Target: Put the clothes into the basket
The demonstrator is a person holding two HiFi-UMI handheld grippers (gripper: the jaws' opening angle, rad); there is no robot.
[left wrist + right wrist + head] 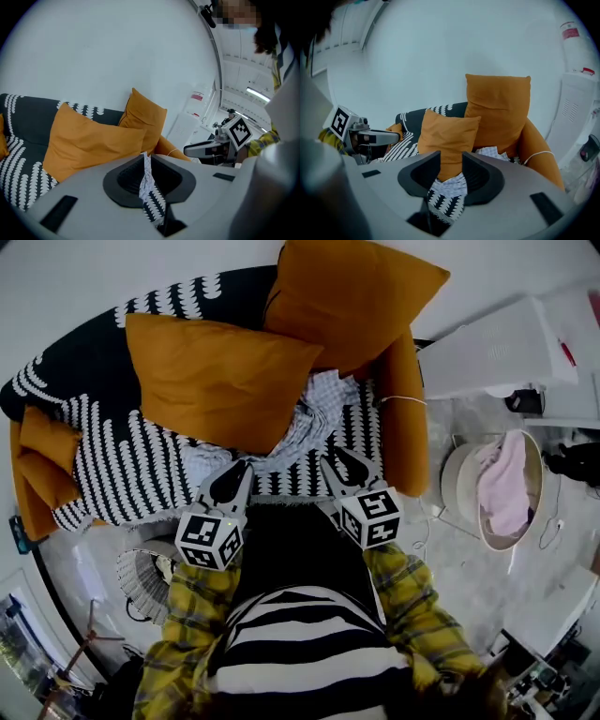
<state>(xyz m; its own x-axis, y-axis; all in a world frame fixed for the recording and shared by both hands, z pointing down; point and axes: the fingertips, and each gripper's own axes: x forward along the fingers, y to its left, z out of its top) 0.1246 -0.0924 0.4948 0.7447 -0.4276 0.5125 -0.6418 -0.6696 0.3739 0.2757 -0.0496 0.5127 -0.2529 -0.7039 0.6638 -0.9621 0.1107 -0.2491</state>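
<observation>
Pinches a fold of the pale checked garment (146, 174) between the left gripper's (145, 159) closed jaws. Holds the right gripper's (450, 164) jaws apart over the same cloth on the sofa (122, 465), pads not pressing it. Shows the basket (457, 486) well apart on the floor, pink garment (506, 486) inside; cannot read the red label (570, 33).

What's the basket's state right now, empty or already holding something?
Not empty: a pink garment covers much of the inside of the round basket. How deep the pile goes cannot be told.
</observation>
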